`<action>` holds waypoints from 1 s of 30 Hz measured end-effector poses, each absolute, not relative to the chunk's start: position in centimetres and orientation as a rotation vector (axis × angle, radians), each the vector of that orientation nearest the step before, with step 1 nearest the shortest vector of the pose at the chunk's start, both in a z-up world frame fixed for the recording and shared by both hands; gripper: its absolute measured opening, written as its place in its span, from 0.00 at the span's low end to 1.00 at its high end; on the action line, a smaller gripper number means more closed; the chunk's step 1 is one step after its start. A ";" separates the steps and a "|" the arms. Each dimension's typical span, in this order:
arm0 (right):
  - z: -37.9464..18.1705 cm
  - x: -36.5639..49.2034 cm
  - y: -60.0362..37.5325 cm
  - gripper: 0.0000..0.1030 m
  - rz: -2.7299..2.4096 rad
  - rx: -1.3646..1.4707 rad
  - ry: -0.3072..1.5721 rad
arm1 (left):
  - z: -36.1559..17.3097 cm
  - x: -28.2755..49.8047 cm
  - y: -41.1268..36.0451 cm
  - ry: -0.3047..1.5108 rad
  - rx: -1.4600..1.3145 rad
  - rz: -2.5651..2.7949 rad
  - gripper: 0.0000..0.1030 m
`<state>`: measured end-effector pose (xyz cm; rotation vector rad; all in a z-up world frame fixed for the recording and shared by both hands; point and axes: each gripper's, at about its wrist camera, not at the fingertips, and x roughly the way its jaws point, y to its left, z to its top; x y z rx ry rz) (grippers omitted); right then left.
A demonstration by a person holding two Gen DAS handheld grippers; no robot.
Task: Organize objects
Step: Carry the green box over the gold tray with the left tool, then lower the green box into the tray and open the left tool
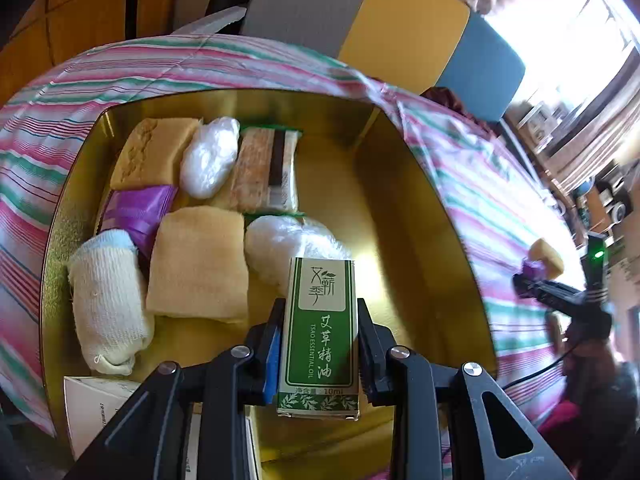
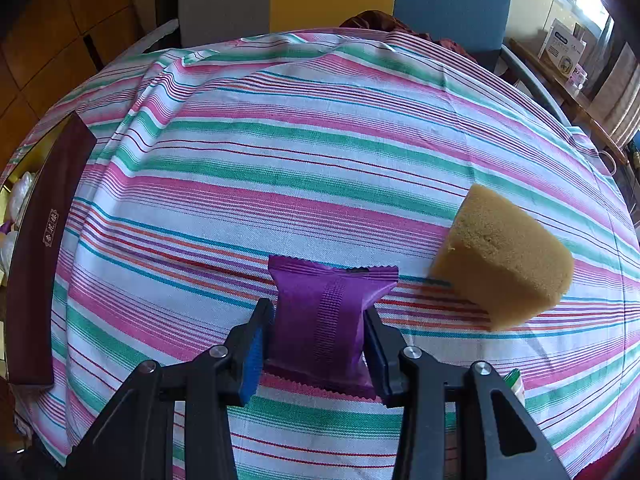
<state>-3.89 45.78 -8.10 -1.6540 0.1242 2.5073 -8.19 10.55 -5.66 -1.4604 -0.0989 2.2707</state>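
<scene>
Left wrist view looks down into a wide gold tin (image 1: pixel 420 184) sitting on the striped tablecloth (image 1: pixel 480 184), directly below and ahead of the left gripper (image 1: pixel 320 344). The tin's left half, ahead and to the left of the fingers, is already packed: two tan sponges (image 1: pixel 196 264), a cloth roll (image 1: pixel 108 304), two white bagged bundles (image 1: pixel 208 156), a wrapped bar (image 1: pixel 268 168) and a purple packet. The right half is bare metal, so I judge there is room there to set things down.

The left gripper is clenched on a small green-and-white oil box (image 1: pixel 322 320), held upright between the pads by its two long sides. It is probably light thin card with a glass bottle inside, so it may dent under a hard squeeze and should be put down gently, not dropped. Gripping low across the narrow width, as here, seems sound.

In the right wrist view, the right gripper (image 2: pixel 320 344) is grasping a purple sachet (image 2: pixel 324 320) by its two side edges, at or just above the cloth. The foil looks slick and soft and bulges between the pads, so it could slip or crumple; holding across the filled middle rather than the crimped ends seems best. A tan sponge block (image 2: pixel 504 256) lies ahead and to the right of that gripper, near but apart from the sachet; it is light, squashy, and easy to pinch anywhere.
</scene>
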 end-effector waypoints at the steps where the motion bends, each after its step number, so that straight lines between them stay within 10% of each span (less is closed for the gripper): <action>1: -8.1 -3.9 45.8 0.42 2.507 -1.654 0.124 | -5.8 -8.1 10.6 -0.076 -1.465 2.283 0.30; 30: -8.1 -4.1 46.1 0.39 2.493 -1.641 0.136 | -2.1 -6.3 6.1 -0.071 -1.273 2.489 0.37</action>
